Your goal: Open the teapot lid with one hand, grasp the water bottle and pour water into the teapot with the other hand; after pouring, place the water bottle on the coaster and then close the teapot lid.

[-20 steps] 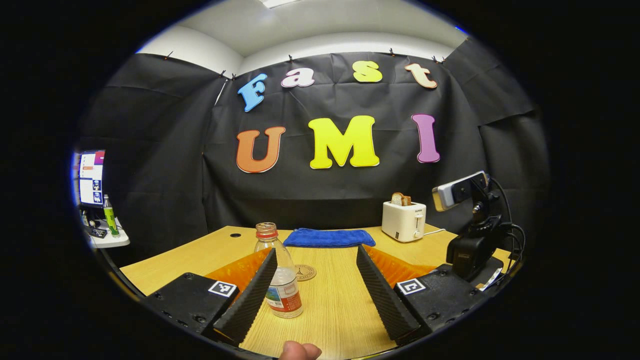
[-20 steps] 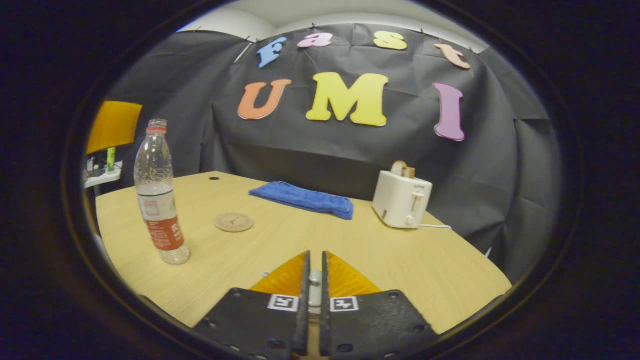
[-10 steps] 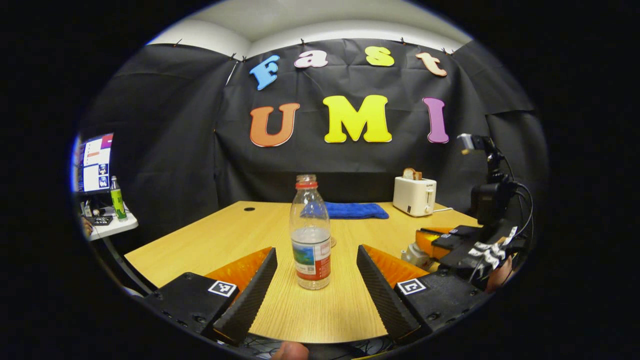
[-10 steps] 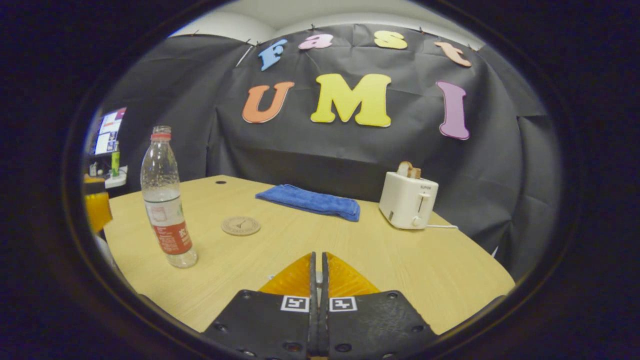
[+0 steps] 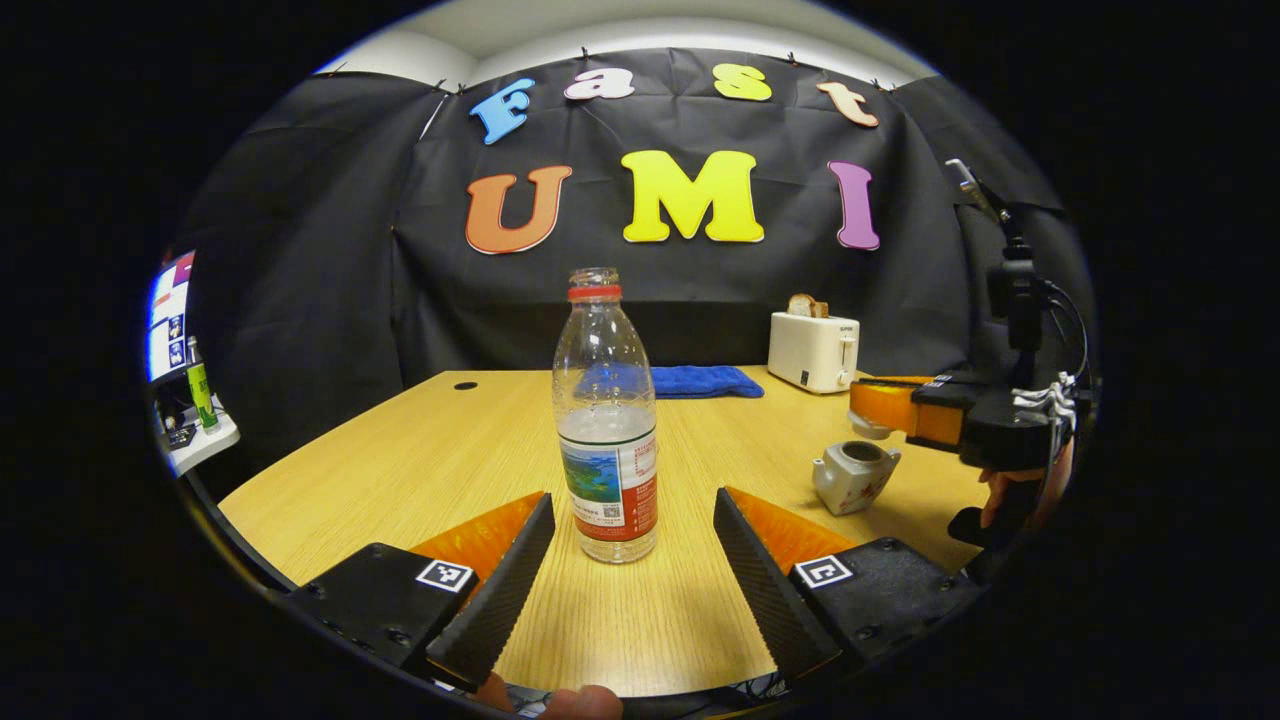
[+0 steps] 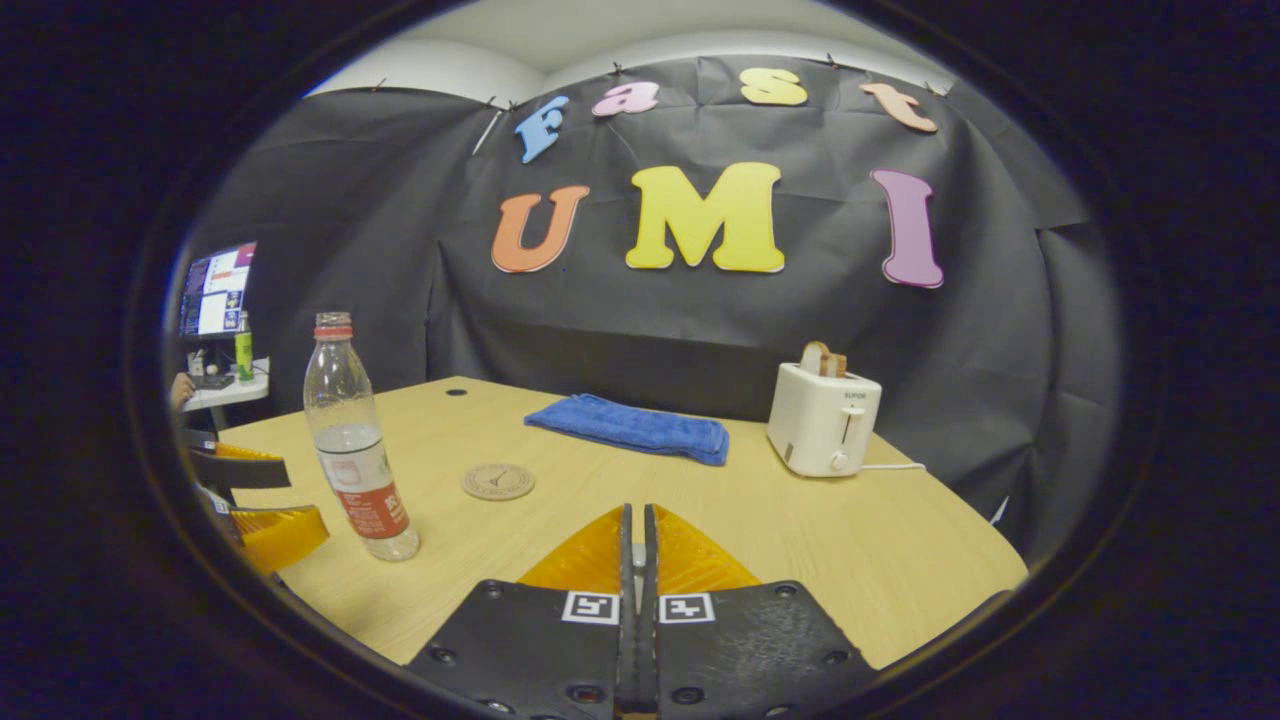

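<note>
On the counter [image 5: 400, 480], right in front of the left gripper [image 5: 632, 570], stands the bottle [image 5: 606, 420]. A second ago the left gripper looked down at the bottle from off to one side; now it has come lower and lined up, so the bottle sits in the middle between its wide-open jaws, a little ahead of the tips. They do not touch it and hold nothing. That looks like the start of the grab, so the next job is likely to slide forward and squeeze. The right gripper [image 6: 636, 545] has its jaws closed almost all the way, with something small and pale pinched in the thin gap. From the left gripper view it hangs just above the teapot [image 5: 853, 477], whose top is open and dark, and a pale thing sits at its tips, so I think it is the lid, lifted off, but it is too small to be sure. The teapot is small and white, off to the right of the bottle. The bottle is clear, with no cap, a red ring at the neck and a red label low down, and it is about half full of water. The round coaster [image 6: 498, 481] lies flat just behind the bottle.
</note>
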The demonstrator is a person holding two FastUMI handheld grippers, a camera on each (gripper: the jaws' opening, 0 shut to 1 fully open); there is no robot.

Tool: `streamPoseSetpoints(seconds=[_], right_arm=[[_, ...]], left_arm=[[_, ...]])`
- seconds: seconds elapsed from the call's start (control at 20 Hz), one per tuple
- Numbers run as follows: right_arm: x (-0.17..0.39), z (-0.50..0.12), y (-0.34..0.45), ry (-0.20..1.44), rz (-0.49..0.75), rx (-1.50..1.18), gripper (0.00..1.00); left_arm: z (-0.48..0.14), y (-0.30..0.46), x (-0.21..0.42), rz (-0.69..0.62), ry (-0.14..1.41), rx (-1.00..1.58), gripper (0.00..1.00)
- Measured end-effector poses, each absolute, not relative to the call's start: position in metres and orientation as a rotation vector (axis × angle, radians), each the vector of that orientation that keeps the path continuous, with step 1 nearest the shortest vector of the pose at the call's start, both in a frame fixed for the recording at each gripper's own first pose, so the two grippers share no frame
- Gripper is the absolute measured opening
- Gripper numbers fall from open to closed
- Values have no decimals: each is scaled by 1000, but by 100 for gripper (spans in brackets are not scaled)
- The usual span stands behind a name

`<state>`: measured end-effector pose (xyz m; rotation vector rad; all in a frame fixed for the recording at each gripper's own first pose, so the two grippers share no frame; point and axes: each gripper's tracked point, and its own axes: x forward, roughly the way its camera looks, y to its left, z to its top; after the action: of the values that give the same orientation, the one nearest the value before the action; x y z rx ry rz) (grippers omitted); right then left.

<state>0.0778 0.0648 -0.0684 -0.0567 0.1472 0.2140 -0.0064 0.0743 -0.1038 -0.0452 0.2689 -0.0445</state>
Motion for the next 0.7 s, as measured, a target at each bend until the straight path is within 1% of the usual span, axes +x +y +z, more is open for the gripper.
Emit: streamPoseSetpoints(seconds=[0.2,0.55,0.65,0.7], right_arm=[[68,-63,56,137,209,-71,0],[61,-64,43,149,203,-73,0],[59,-69,43,170,218,-60,0],[58,-71,43,176,225,-53,0]], left_arm=[[-114,87,7,-15,287,-101,100],[-131,82,29,-32,328,-212,100],[-131,81,32,-41,333,-218,97],[-131,80,33,-42,340,-214,98]])
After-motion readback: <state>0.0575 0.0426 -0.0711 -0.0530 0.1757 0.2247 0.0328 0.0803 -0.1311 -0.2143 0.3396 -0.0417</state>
